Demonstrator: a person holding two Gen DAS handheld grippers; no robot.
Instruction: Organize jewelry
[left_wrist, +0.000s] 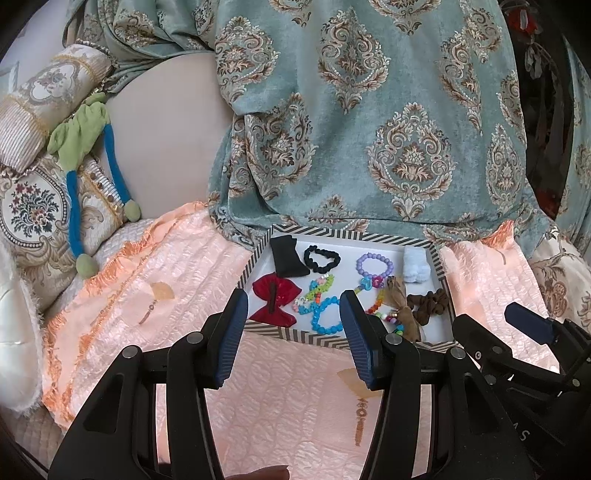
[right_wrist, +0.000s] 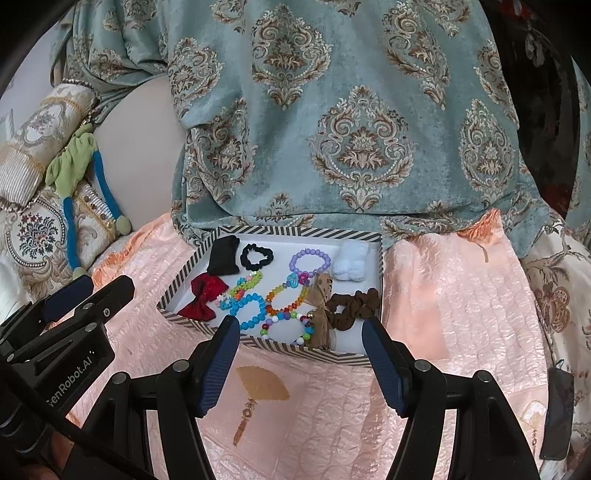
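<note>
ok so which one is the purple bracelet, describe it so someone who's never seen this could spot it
Find the striped-rim tray on the peach quilt, against the teal damask fabric. Along its far side, between the black scrunchie and the fluffy white scrunchie, lies the purple bracelet. It is the only ring of plain, single-colour lilac beads.

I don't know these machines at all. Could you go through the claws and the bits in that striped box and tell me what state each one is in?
left gripper: open, empty, short of the box.
right gripper: open, empty, short of the box.
striped box: lidless, lying on the pink quilt.
red bow: flat in the box's near-left corner.
black scrunchie: loose, apart from the beads.
purple bracelet: lying flat, closed loop.
brown scrunchie: bunched at the right wall.
</note>
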